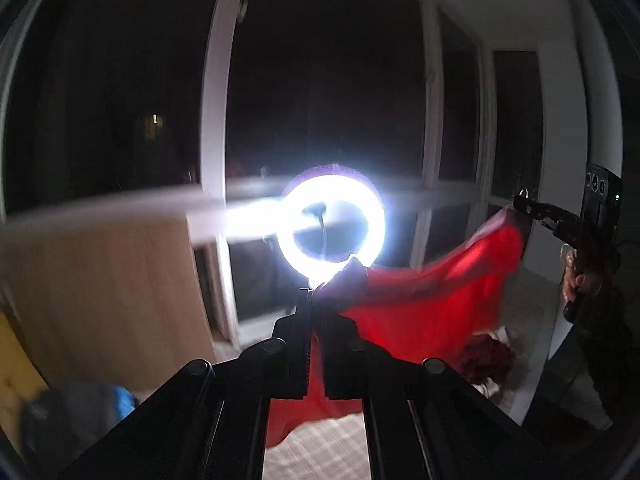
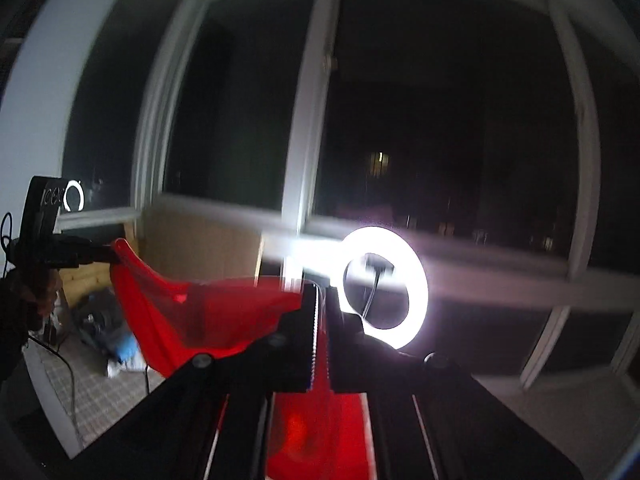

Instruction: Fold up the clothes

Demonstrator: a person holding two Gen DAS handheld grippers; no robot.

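A red garment (image 1: 424, 300) hangs in the air, stretched between both grippers. My left gripper (image 1: 316, 300) is shut on one edge of the cloth, which runs down between its fingers. In the left wrist view the right gripper (image 1: 524, 204) pinches the far corner at the right, with a hand (image 1: 576, 280) on its grip. In the right wrist view my right gripper (image 2: 320, 304) is shut on the red garment (image 2: 192, 312), and the left gripper (image 2: 108, 256) holds the other corner at the left. The cloth sags between them. Both views are blurred.
A bright ring light (image 1: 332, 224) glares straight ahead in front of dark windows with white frames (image 1: 216, 120). A bed with a pale checked cover (image 1: 320, 452) lies below. A dark red heap (image 1: 486, 360) lies on it. A wooden headboard (image 1: 100, 288) and a dark bundle with blue cloth (image 2: 116, 336) are at the left.
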